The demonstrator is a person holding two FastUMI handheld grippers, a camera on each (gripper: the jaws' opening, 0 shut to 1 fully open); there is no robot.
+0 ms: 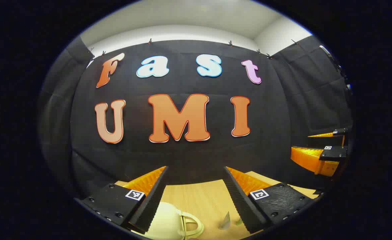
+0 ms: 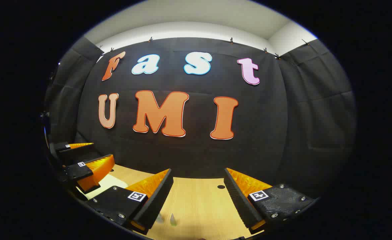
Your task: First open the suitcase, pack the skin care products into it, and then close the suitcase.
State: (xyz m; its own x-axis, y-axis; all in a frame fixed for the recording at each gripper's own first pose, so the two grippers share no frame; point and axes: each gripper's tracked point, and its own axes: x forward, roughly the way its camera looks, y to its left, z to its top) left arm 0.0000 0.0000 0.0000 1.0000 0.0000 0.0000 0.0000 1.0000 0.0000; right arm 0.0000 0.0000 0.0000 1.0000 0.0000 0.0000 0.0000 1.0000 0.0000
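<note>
The pale cream suitcase [image 1: 169, 221], lid down and its handle facing up, lies on the wooden table low in the left gripper view, just under the left finger. My left gripper [image 1: 196, 168] is held above the table, open, nothing between its fingers. Two small skin care items [image 1: 226, 221] stand beside the suitcase near the right finger. In the right gripper view their tips [image 2: 173, 220] poke up between the fingers of my right gripper [image 2: 198, 170], which is open and holds nothing. A pale corner of the suitcase [image 2: 106, 184] shows at the left.
The wooden table [image 2: 199, 203] runs back to the black cloth wall. A small dark hole [image 2: 221, 186] sits in its far part. The right gripper [image 1: 301, 143] hangs at the right edge of the left gripper view; the left gripper [image 2: 102, 150] at the left of the right one.
</note>
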